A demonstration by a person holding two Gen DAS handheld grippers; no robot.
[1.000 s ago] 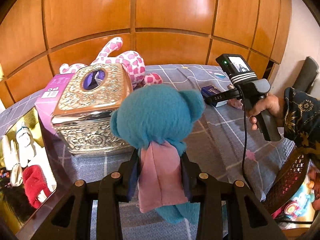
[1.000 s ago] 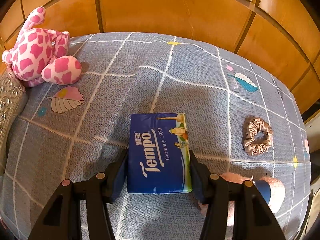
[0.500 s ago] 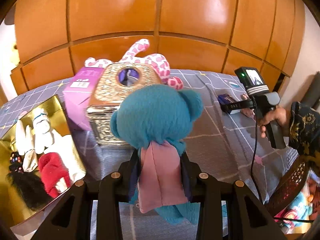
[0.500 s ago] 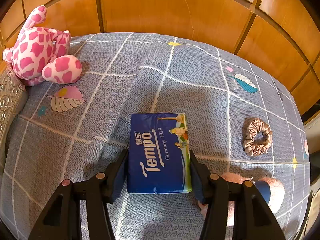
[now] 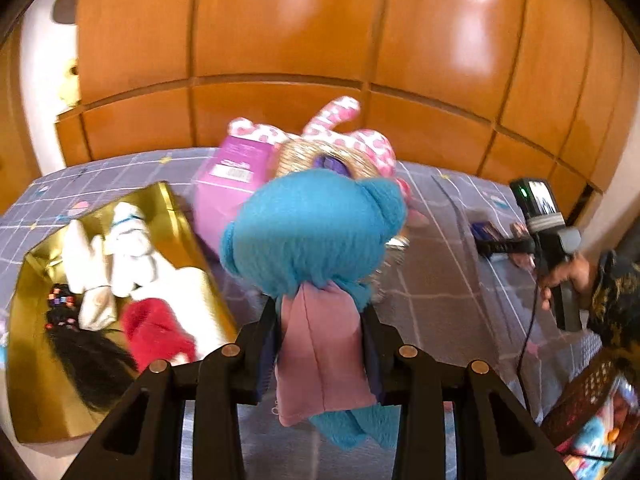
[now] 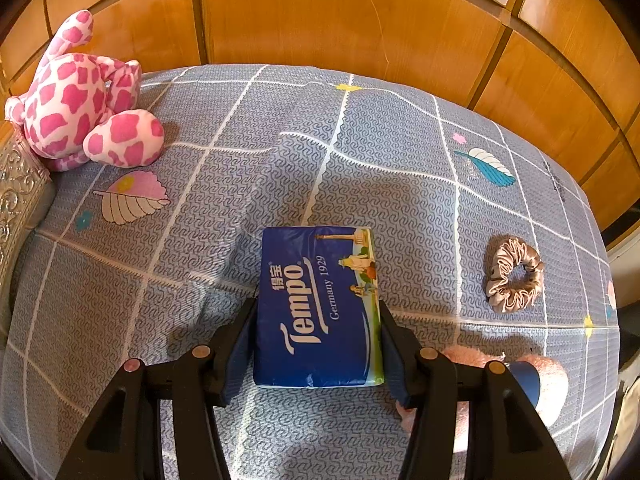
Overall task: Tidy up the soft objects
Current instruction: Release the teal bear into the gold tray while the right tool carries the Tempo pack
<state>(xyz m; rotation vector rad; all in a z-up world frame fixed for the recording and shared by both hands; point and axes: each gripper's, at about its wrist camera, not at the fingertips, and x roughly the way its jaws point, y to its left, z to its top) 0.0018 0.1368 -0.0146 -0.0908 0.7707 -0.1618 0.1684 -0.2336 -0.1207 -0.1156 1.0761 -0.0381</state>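
A teal plush bear [image 5: 316, 232] with a pink scarf hangs in the air, and my left gripper [image 5: 320, 344] is shut on its body. Down to its left lies an open gold box [image 5: 176, 224] holding white, red and black soft items. In the right wrist view a blue Tempo tissue pack [image 6: 316, 304] lies on the grey patterned bedspread [image 6: 200, 208], with my right gripper [image 6: 318, 340] shut on its two sides. The same right gripper [image 5: 486, 242], held by a hand, shows at the right of the left wrist view.
A pink-spotted plush [image 6: 84, 96] sits at the back left beside an ornate metal tissue box [image 6: 18, 184] and a purple carton [image 5: 232, 184]. A beige scrunchie [image 6: 514, 274] and a pink fluffy item [image 6: 548, 380] lie at the right. Wooden panels [image 6: 320, 20] stand behind the bed.
The left gripper has swung left with the teal bear, bringing the gold box further into view and pushing the tissue box behind the bear. The right gripper and tissue pack have stayed still.
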